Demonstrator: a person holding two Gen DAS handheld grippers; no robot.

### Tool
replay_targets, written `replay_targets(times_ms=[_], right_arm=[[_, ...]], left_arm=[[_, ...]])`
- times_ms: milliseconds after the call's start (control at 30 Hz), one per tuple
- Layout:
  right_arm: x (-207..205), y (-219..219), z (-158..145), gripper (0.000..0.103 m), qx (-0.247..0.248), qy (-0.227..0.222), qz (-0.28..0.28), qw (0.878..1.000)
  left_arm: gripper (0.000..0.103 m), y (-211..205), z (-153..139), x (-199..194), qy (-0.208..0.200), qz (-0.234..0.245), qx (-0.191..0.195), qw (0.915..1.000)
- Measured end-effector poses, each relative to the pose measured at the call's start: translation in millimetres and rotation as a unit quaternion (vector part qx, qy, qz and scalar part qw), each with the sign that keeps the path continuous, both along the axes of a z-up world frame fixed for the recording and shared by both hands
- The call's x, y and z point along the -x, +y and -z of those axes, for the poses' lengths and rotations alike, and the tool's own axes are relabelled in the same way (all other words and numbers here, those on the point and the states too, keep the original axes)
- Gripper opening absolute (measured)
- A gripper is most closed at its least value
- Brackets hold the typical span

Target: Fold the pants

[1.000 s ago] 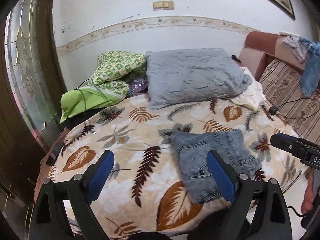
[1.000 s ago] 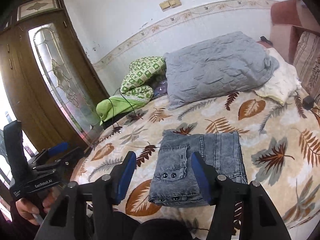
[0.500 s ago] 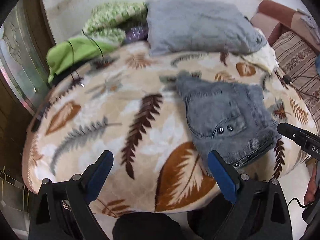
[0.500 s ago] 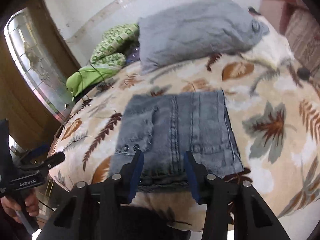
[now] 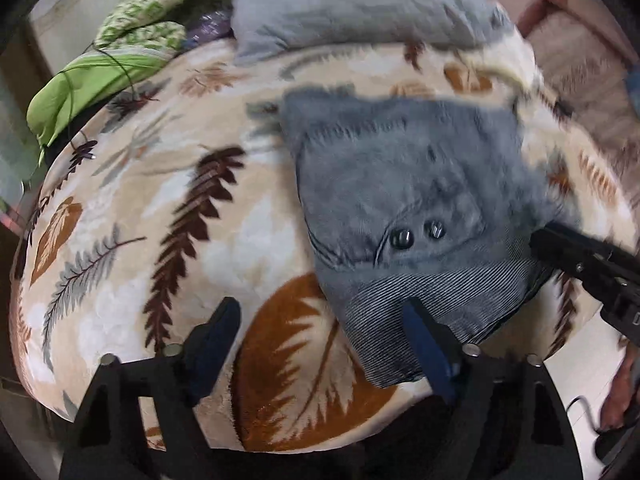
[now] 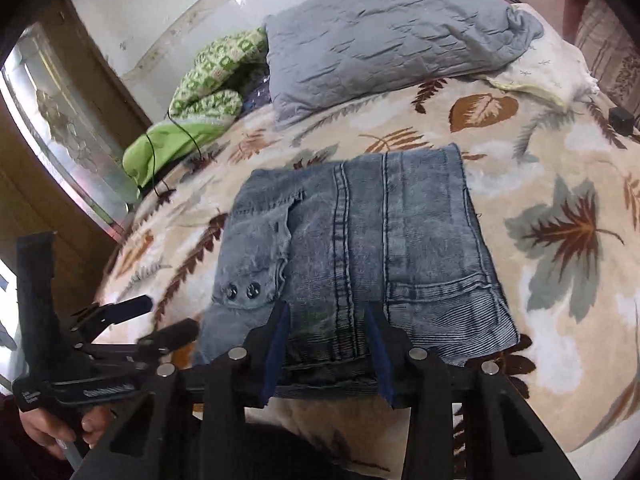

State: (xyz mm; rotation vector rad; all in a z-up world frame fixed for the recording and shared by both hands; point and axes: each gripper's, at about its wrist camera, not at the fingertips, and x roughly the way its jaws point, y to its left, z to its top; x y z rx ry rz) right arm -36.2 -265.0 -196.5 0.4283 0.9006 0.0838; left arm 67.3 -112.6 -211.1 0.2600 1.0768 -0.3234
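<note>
Right tongs (image 6: 326,354) partly open, fingers straddling near waistband edge of pants (image 6: 360,248); not yet pinched shut, nothing held. Left tongs (image 5: 320,344) wide open, empty, hovering over blanket (image 5: 160,208) at near-left corner of pants; right finger overlapping that corner in view, contact not certain (left view motion-blurred).

Pants: denim, already folded into compact rectangle, flat on blanket near front edge of bed. Waistband toward tongs, two snaps (image 6: 241,291) on left flap, seams running away toward pillow (image 6: 392,28). Long axis near-to-far, roughly along right fingers.

Key relation: pants directly ahead of right tongs, near edge between fingers; from left tongs, pants ahead and to right. Right nearer, aligned on mid-waistband; left off to corner.

Judgement: late stage, likely one more fold (near edge carried over to far edge) or final tidy. Next move calls for closing right on waistband, left sliding right to take corner so both lift evenly.

Risk: multi-layer denim thick; grabbing top layer only would peel stack open.
</note>
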Motion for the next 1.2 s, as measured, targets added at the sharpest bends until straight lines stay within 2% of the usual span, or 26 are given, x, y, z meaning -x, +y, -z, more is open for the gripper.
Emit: replay_targets(times_ms=[133, 300, 433, 533, 667, 800, 900, 1200], right_arm=[[-1, 10, 18, 0.04, 0.025, 0.025, -0.022, 0.999], [1, 13, 28, 0.039, 0.033, 0.018, -0.03, 0.999], [1, 13, 30, 0.039, 0.031, 0.015, -0.03, 0.999], [2, 6, 24, 0.039, 0.011, 0.018, -0.022, 1.0], [8, -9, 7, 0.039, -0.026, 0.001, -0.011, 1.0], [15, -20, -14, 0.041, -0.011, -0.021, -0.001, 1.0], [19, -28, -25, 0.047, -0.014, -0.03, 0.009, 0.999], [27, -53, -35, 0.048, -0.027, -0.04, 0.035, 0.998]], left_arm=[[0.082, 2, 7, 3, 0.0, 0.003, 0.001, 1.0], [0.083, 2, 15, 5, -0.005, 0.009, 0.0, 1.0], [0.082, 3, 9, 7, -0.008, -0.001, -0.002, 1.0], [0.082, 3, -3, 14, -0.025, 0.0, -0.005, 0.9997], [0.082, 8, -22, 21, -0.048, -0.004, 0.008, 0.9988], [0.082, 12, -44, 26, -0.08, -0.01, 0.011, 0.9967], [0.082, 16, -58, 29, -0.102, -0.012, 0.011, 0.9946], [0.082, 20, -82, 35, -0.13, -0.015, 0.017, 0.9912]])
